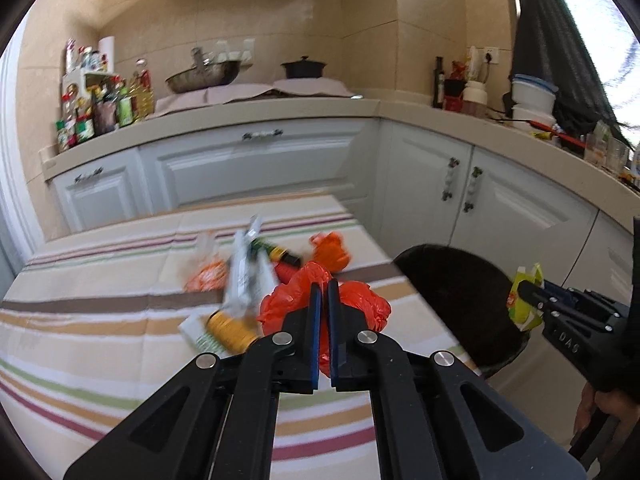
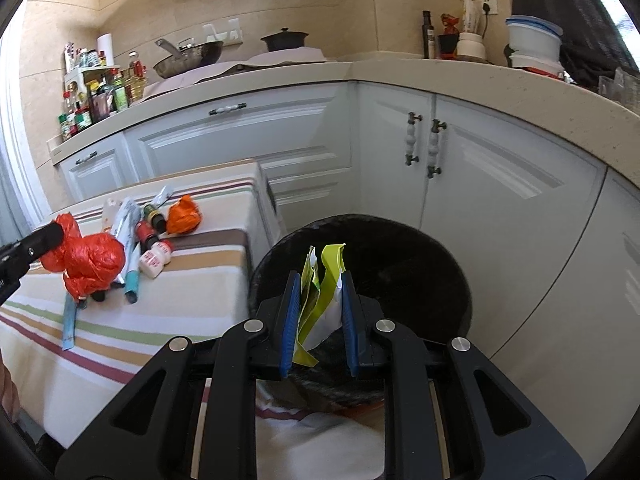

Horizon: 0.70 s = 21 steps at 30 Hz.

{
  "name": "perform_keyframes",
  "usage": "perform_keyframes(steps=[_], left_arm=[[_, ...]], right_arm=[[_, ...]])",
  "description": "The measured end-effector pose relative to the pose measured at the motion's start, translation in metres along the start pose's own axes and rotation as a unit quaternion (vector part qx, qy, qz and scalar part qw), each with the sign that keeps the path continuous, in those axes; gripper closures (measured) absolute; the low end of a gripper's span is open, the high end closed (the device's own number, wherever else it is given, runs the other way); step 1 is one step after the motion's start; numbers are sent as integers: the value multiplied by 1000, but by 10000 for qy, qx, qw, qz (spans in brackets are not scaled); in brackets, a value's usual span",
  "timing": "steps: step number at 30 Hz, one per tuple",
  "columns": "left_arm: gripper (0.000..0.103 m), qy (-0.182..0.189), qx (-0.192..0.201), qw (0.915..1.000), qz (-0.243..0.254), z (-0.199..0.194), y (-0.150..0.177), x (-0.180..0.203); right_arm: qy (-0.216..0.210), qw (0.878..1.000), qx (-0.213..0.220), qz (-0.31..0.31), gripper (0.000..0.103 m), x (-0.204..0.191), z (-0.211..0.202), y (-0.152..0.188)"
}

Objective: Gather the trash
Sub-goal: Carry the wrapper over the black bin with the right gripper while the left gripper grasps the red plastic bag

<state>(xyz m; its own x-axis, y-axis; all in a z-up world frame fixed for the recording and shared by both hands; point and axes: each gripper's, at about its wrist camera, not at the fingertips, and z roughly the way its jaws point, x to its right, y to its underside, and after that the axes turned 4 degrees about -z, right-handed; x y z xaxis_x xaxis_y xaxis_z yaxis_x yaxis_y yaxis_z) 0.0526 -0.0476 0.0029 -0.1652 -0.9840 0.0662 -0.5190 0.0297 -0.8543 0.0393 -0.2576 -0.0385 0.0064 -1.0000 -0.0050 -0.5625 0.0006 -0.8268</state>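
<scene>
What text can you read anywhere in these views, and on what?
"DAS", faint raised letters on the body of the right hand-held gripper, partly cut off.
Small white bottle: red print, too blurred to read.
Yellow-green wrapper: no legible print.
Sauce bottles on the counter: labels too small.

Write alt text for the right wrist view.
The right gripper clamps a yellow-green wrapper above a black bin. At left, the left gripper holds a red plastic bag over the striped table.
</scene>
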Motion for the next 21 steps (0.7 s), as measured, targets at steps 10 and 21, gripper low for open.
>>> perform_keyframes(steps=[10,21], left_arm=[[99,463,130,9985,260,46,-29,58],[98,580,-255,9964,566,112,-32,107]], right_arm=[[273,9994,201,40,83,31,9,-22],[441,9988,102,209,75,66,51,-31]])
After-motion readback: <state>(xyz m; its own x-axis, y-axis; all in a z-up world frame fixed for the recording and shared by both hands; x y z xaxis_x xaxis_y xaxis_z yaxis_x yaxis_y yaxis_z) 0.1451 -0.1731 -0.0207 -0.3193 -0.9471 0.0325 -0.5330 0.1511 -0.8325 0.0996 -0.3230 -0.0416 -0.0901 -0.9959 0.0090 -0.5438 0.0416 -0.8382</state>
